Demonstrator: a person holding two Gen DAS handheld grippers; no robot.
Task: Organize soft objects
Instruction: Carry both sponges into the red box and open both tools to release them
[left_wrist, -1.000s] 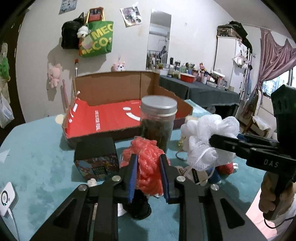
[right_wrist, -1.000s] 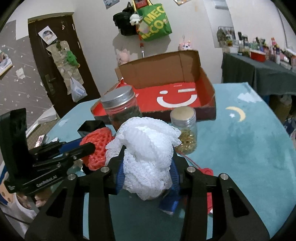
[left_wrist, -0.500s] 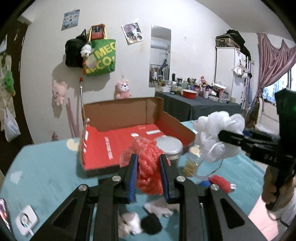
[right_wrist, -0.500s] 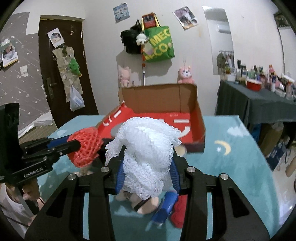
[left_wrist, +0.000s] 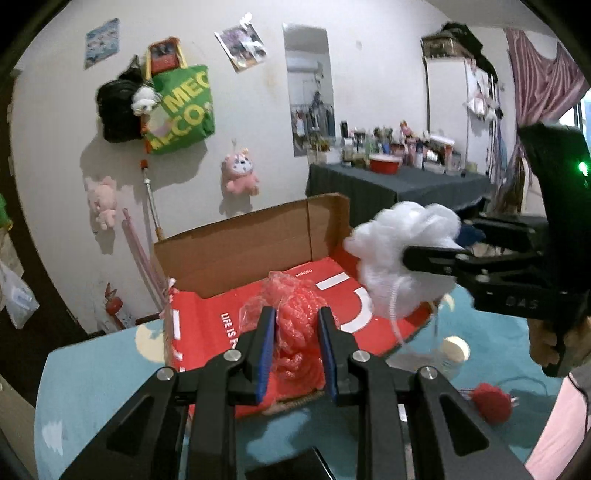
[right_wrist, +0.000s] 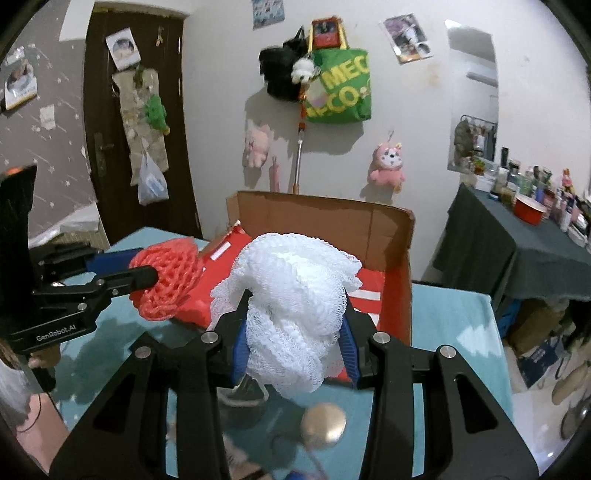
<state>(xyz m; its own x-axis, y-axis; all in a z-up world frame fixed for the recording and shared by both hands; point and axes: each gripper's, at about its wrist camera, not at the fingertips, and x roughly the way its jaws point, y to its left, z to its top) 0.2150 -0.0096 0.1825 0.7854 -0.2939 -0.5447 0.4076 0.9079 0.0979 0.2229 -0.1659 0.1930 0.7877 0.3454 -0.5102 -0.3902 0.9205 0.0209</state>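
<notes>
While the left tool (left_wrist: 297, 339) pinches the red mesh puff (left_wrist: 295, 317) and the right tool (right_wrist: 291, 343) the white puff (right_wrist: 295, 314), both short of the open box (right_wrist: 399, 295) ahead, release only once past its near wall.

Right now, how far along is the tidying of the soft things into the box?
Nothing soft shows inside the red-lined box yet. In hand: the left gripper clamps the red mesh sponge, the right gripper the white mesh pouf, both held up in front of it. Left: dropping both in, then the red yarn ball on the teal cloth.
</notes>
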